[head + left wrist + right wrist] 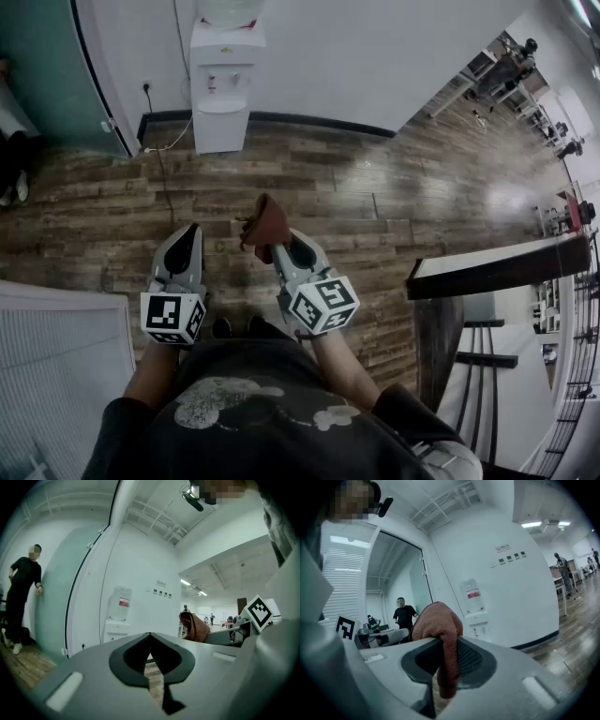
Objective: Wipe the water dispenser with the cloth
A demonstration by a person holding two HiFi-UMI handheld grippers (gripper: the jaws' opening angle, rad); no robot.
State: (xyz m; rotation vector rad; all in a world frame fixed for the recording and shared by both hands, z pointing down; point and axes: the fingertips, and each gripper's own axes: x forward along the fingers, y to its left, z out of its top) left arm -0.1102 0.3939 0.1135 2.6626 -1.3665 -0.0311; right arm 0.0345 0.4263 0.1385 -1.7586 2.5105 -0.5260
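Note:
The white water dispenser (223,84) stands against the far wall, some way ahead across the wooden floor, with a bottle on top; it also shows as a dispenser (118,620) in the left gripper view and a dispenser (477,616) in the right one. My right gripper (270,246) is shut on a reddish-brown cloth (266,225), which bunches above its jaws as a cloth (439,630). My left gripper (192,231) is shut and empty, level with the right one and beside it.
A power cable (167,145) runs from a wall socket to the dispenser. A dark table edge (497,267) juts in at the right. A person (21,599) stands by the teal door at the left. White slatted surface (56,375) lies at lower left.

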